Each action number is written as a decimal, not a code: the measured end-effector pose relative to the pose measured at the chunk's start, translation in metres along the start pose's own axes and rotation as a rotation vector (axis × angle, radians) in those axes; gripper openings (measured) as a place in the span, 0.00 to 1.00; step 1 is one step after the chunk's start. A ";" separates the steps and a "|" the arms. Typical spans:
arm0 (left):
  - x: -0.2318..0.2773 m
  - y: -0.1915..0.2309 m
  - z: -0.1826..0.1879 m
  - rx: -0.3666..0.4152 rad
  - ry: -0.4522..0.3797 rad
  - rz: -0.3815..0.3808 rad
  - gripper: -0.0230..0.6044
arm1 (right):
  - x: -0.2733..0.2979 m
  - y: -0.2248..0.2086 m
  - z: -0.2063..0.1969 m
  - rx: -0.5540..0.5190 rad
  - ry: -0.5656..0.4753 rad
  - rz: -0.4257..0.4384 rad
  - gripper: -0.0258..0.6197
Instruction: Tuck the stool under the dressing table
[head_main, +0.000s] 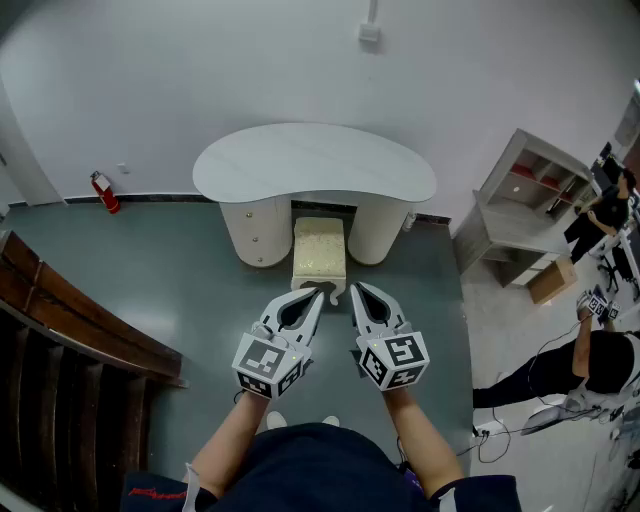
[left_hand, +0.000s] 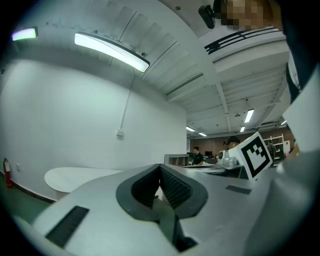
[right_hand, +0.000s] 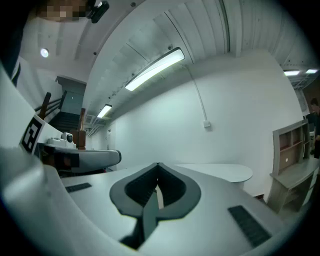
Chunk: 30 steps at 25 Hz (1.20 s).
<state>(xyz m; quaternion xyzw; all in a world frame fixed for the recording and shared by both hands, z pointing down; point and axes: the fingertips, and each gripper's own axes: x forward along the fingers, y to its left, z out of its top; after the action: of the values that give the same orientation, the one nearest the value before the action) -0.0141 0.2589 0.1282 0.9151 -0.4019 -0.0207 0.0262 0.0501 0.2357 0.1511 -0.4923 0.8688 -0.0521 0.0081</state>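
**Forearms out, both jaws shut, stool only part-way home**

Forearms (head_main: 236, 432) reach forward from the bottom of the head view, one gripper in each hand. The left gripper (head_main: 316, 295) has its jaws closed tip to tip, and its own view shows only the bare hollow behind the tips, with nothing held. The right gripper (head_main: 357, 289) is the same, closed and empty. Both point at the near end of the stool (head_main: 319, 250). The left tips sit just at the stool's pale base, but whether they touch it cannot be told from here.

The stool stands on the grey-green floor (head_main: 170, 270), lined up with the gap between the two rounded pedestals of the desk (head_main: 310, 160). Its far end is under the top, while much of the cream cushion juts out towards the person. My judgement is that the task is partly done and a straight push remains.

The risks come from pushing with closed tips:
- The gap looks snug, so an off-centre shove could swing the stool into a pedestal.
- Narrow tips may skid off the cushion's edge, or sink into it.
- Pressing high while the base drags on the floor could tilt the stool instead of sliding it.
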 end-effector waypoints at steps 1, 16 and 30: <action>0.001 -0.001 -0.001 -0.001 0.002 0.000 0.05 | -0.001 -0.001 -0.001 0.002 0.002 0.000 0.05; 0.015 -0.023 -0.008 -0.007 0.014 0.012 0.05 | -0.019 -0.014 -0.004 -0.021 0.003 0.027 0.05; 0.036 -0.055 -0.027 -0.010 0.056 0.040 0.05 | -0.047 -0.042 -0.019 -0.005 0.018 0.071 0.05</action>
<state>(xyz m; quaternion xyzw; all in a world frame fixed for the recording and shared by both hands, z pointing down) 0.0521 0.2704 0.1507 0.9070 -0.4191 0.0035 0.0421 0.1088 0.2564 0.1728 -0.4606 0.8859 -0.0540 0.0010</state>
